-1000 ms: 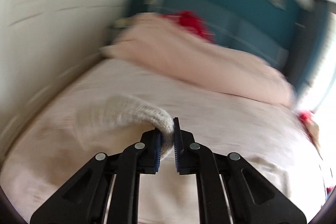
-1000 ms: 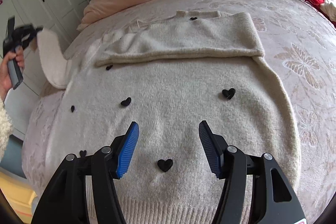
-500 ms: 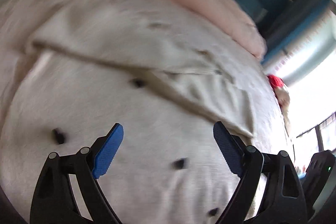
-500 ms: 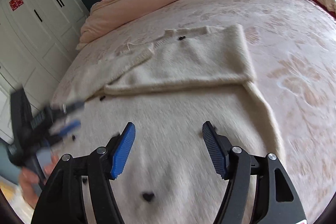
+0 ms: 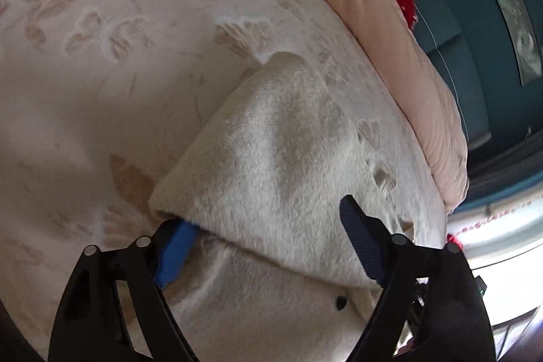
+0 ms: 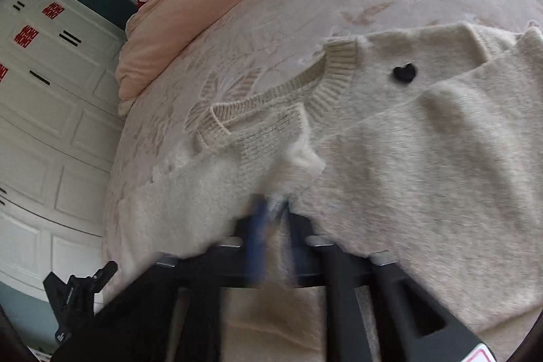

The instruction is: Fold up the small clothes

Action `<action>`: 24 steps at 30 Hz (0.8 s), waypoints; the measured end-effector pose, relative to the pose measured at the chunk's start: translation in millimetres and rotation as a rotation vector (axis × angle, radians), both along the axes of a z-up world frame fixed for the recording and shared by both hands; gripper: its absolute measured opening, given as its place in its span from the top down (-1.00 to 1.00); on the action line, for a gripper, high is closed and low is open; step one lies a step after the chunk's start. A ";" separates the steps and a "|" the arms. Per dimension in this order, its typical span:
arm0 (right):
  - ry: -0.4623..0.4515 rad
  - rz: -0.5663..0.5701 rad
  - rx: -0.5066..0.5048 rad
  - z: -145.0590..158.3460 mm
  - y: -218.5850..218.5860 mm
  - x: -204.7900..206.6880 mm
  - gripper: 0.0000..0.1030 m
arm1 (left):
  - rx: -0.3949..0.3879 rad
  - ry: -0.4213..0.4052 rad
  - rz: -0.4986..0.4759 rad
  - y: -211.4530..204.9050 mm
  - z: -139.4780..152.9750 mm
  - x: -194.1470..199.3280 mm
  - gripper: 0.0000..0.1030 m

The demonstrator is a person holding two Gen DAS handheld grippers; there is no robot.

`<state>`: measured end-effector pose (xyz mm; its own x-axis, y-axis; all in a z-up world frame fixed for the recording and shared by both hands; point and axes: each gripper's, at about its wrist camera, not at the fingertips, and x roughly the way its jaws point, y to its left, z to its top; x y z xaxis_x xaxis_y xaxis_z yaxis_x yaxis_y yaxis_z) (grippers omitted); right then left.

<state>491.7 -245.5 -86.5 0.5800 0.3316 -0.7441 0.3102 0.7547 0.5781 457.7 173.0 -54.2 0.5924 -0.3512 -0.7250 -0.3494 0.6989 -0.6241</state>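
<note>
Sleeves folded in; body fold looks next.
Left gripper [image 5: 271, 246] gapes wide over the sweater [image 5: 271, 158]; right gripper [image 6: 271, 219] seems pinched on it, blurred.

I see a bed [image 5: 101, 56] with a pale floral cover, a pink quilt [image 5: 390, 39] bunched at its head against a teal wall [image 5: 482, 83]. White wardrobe doors [image 6: 51, 124] stand alongside; bright daylight comes from a window [image 5: 502, 246].
</note>
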 end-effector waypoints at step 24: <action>-0.097 -0.161 -0.121 11.3 -131.0 -94.5 0.90 | 0.047 -0.010 -0.113 -67.6 -6.1 -22.7 -0.29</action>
